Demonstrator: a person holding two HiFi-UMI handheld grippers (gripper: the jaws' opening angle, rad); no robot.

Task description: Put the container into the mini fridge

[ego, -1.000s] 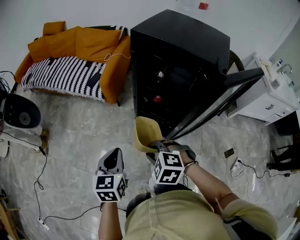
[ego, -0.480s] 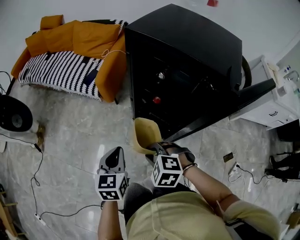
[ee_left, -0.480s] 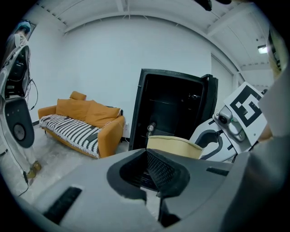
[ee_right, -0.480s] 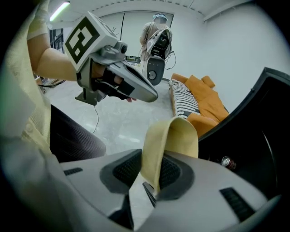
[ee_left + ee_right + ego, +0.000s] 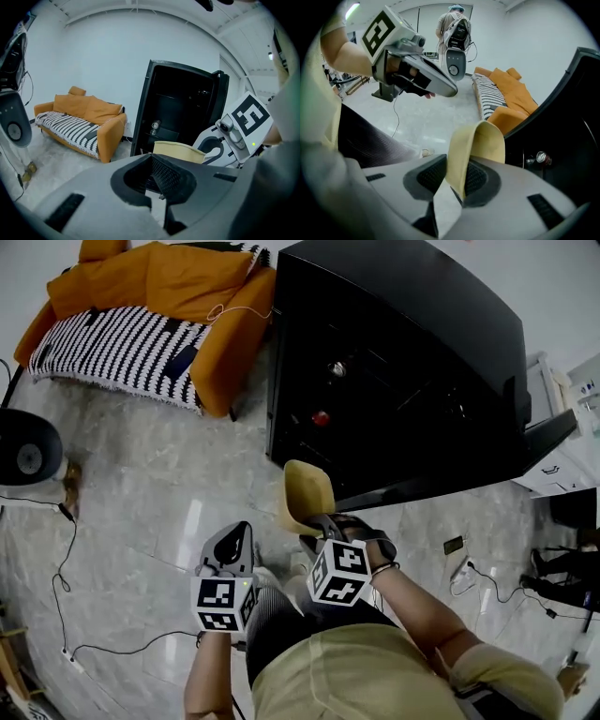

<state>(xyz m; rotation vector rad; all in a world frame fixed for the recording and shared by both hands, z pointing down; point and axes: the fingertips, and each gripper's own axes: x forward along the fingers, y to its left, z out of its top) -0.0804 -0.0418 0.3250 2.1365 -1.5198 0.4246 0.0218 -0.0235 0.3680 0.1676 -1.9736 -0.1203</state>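
Observation:
A pale yellow container [image 5: 305,498] is held by its rim in my right gripper [image 5: 319,526], just in front of the black mini fridge [image 5: 403,343]. In the right gripper view the pads are shut on the container's wall [image 5: 476,145], and the right gripper [image 5: 457,176] points past the fridge's edge [image 5: 562,140]. The fridge door [image 5: 469,470] stands open to the right. My left gripper [image 5: 239,531] hangs beside it on the left, shut and empty. From the left gripper [image 5: 152,176] view, the container [image 5: 180,152] sits before the dark fridge interior [image 5: 178,108].
A red can [image 5: 322,418] and a silver can [image 5: 337,368] sit on fridge shelves. An orange sofa [image 5: 141,324] with a striped blanket stands to the left. A round black device [image 5: 23,451] and cables [image 5: 66,615] lie at the far left; white cabinet [image 5: 553,465] at the right.
The fridge has grown larger and nearer in the head view as the person moved toward it. The right gripper still holds the container, and the left gripper keeps its place beside it.

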